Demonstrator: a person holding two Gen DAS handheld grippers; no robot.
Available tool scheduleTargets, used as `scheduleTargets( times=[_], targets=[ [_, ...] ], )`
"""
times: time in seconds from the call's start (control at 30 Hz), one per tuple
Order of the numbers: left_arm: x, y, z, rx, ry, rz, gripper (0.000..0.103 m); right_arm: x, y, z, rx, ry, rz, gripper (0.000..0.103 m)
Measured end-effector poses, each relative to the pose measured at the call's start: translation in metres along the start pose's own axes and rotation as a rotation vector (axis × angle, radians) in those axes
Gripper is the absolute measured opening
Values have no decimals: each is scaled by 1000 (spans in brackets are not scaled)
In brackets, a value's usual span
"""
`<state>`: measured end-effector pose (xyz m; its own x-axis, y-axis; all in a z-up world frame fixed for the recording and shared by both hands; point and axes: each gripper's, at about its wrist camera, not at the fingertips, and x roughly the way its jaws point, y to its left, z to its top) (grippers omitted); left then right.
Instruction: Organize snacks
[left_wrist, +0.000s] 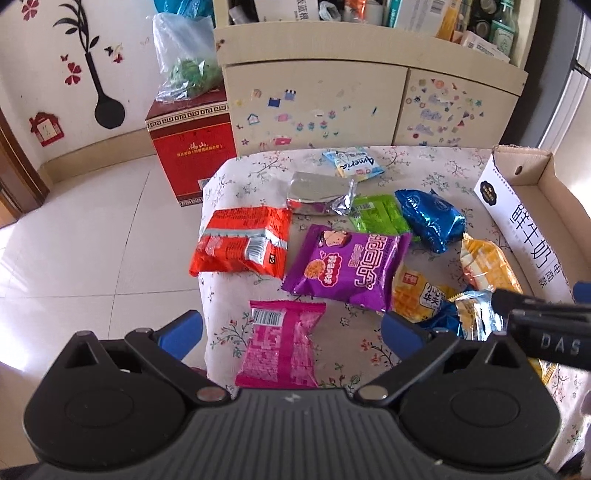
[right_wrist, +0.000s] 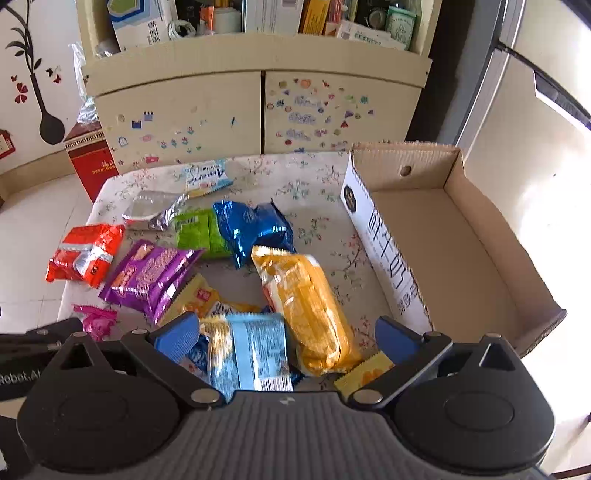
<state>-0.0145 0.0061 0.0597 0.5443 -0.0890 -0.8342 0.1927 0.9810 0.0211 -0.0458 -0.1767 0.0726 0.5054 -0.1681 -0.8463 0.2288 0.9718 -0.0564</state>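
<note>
Over the table's near edge, left gripper (left_wrist: 291, 328) and right gripper (right_wrist: 284, 334) gape wide, empty.

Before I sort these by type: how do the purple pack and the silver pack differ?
The purple pack shows a printed front with a cartoon face and large characters; the silver pack is bare foil with no print showing. The purple pack lies near the table's middle, the silver pack farther back, near the light blue pack. In the left wrist view, purple overlaps the green pack; silver lies beside it. Both lie flat, ungripped.
</note>
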Motion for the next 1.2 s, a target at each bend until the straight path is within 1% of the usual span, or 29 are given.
scheduleTargets(
  times=[0.1, 0.27, 0.47, 0.77, 1.07, 1.2],
  targets=[
    [0, -2, -1, 1, -4, -6, 102, 0, 1, -3, 12, 13, 17, 103],
    [-4, -2, -2, 2, -29, 1, 102, -5, 3, -2, 2, -16, 2, 103],
    [-4, -2, -3, 4, -22, 11, 102, -3, 4, -3, 0, -8, 6, 103],
    [-3, -4, -5, 22, -38, 42, 102, -2, 7, -6, -14, -4, -4, 103],
    [-2, -5, -7, 30, -32, 58, 102, -3, 10, -8, -36, -14, -27, 103],
    [-1, -6, -8, 35, -31, 67, 102, -4, 10, -8, -38, -18, -25, 103]
  ],
)
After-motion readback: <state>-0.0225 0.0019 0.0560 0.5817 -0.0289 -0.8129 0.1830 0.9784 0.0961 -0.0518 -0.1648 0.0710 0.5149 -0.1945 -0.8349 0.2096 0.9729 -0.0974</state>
